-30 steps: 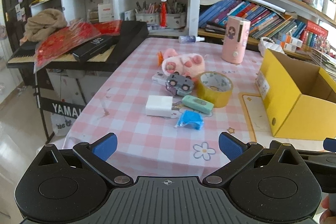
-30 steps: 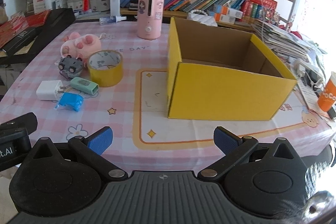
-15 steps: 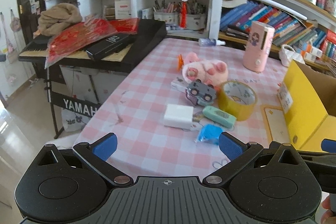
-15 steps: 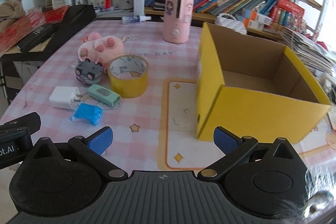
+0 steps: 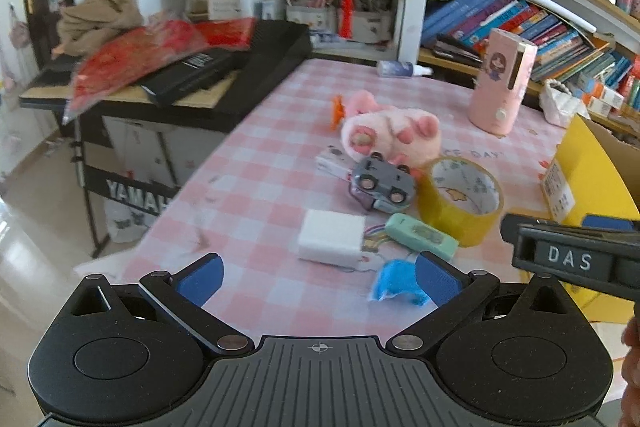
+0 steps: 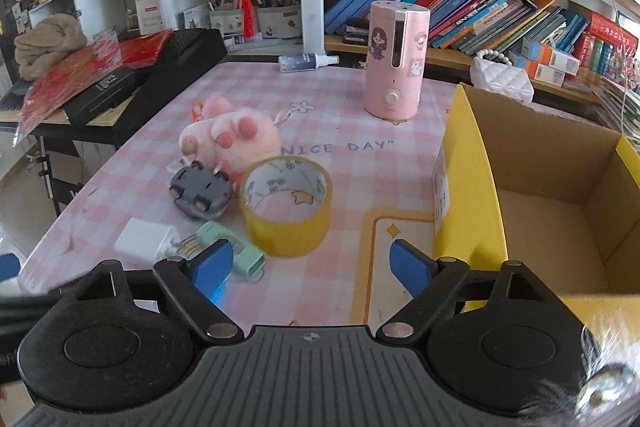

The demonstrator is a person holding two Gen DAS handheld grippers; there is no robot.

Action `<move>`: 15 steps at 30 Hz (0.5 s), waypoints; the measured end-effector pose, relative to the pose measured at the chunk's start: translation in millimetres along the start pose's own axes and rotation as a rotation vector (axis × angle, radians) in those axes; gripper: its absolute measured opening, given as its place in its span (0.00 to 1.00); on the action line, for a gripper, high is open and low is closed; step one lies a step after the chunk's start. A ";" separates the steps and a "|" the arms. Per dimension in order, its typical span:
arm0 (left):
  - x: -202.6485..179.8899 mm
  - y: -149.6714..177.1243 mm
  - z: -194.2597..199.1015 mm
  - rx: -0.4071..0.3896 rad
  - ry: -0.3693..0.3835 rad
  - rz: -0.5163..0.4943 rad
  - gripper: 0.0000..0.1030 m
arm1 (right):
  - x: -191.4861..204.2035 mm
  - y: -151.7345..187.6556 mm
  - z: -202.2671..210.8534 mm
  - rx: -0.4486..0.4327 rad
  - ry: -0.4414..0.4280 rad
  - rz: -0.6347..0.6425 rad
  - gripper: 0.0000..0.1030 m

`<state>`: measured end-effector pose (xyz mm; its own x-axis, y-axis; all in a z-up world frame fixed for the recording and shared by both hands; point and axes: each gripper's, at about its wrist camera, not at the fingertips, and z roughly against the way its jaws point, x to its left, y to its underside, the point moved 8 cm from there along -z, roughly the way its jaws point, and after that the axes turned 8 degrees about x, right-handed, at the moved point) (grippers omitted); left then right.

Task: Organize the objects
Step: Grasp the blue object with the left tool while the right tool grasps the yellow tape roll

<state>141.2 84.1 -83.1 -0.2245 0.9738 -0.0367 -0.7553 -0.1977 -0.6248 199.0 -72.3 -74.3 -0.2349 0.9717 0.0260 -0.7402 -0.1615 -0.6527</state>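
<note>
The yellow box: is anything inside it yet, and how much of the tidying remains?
Nothing looks done: the yellow box shows only bare cardboard. Neither gripper holds anything; the right gripper is closing near the tape roll. Left: tape, plush, toy car, charger.

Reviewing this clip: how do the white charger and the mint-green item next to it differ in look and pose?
The white charger is a plain, blocky cuboid with metal prongs at one end; the mint-green item is a longer, flatter bar with rounded ends and a small printed patch on top. The white charger lies nearer the table's left edge; the mint-green item lies angled beside the yellow tape roll. Both lie flat on the checked cloth, untouched by either gripper.
</note>
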 end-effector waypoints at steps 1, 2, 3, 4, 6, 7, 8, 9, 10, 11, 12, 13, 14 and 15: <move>-1.7 -1.1 -4.2 0.008 0.007 0.002 0.98 | -0.4 -2.6 -2.7 -0.004 0.001 0.011 0.78; -4.8 -1.8 -10.3 0.026 0.022 -0.007 0.98 | -0.4 -5.7 -6.1 -0.007 0.001 0.024 0.78; -8.6 -2.0 -15.7 0.042 0.033 -0.020 0.94 | -0.4 -9.0 -8.7 -0.012 -0.010 0.034 0.78; -12.8 -1.3 -21.4 0.060 0.041 -0.036 0.90 | -0.1 -12.7 -10.1 -0.020 -0.022 0.041 0.78; -22.6 0.3 -31.0 0.088 0.062 -0.068 0.86 | 0.5 -19.8 -11.9 -0.042 -0.023 0.059 0.78; -26.2 0.8 -34.6 0.096 0.072 -0.082 0.83 | 2.4 -24.1 -12.5 -0.057 -0.026 0.075 0.78; -31.4 1.0 -39.3 0.106 0.082 -0.100 0.81 | 3.9 -27.9 -13.4 -0.066 -0.031 0.087 0.78; -36.5 1.6 -43.6 0.116 0.092 -0.118 0.77 | 5.2 -31.0 -14.7 -0.071 -0.037 0.095 0.78; -41.2 2.6 -47.5 0.127 0.102 -0.135 0.72 | 7.1 -33.0 -16.7 -0.070 -0.048 0.102 0.78; -45.9 3.6 -51.8 0.139 0.110 -0.152 0.69 | 8.5 -34.9 -20.8 -0.060 -0.058 0.107 0.78; -50.3 4.8 -55.8 0.150 0.115 -0.168 0.67 | 9.1 -35.8 -24.5 -0.047 -0.060 0.110 0.78; -54.6 6.7 -59.2 0.162 0.120 -0.185 0.66 | 8.5 -35.5 -28.5 -0.033 -0.055 0.109 0.78; -57.3 7.9 -61.6 0.169 0.122 -0.196 0.66 | 5.1 -34.9 -33.2 -0.013 -0.034 0.097 0.78; -59.7 8.5 -63.9 0.174 0.122 -0.205 0.65 | 0.2 -33.3 -36.9 0.007 -0.008 0.079 0.77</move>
<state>187.5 31.4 -136.0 0.0116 0.9996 -0.0240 -0.8739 -0.0015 -0.4860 246.9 -60.4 -80.5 -0.2974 0.9545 -0.0194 -0.7235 -0.2386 -0.6478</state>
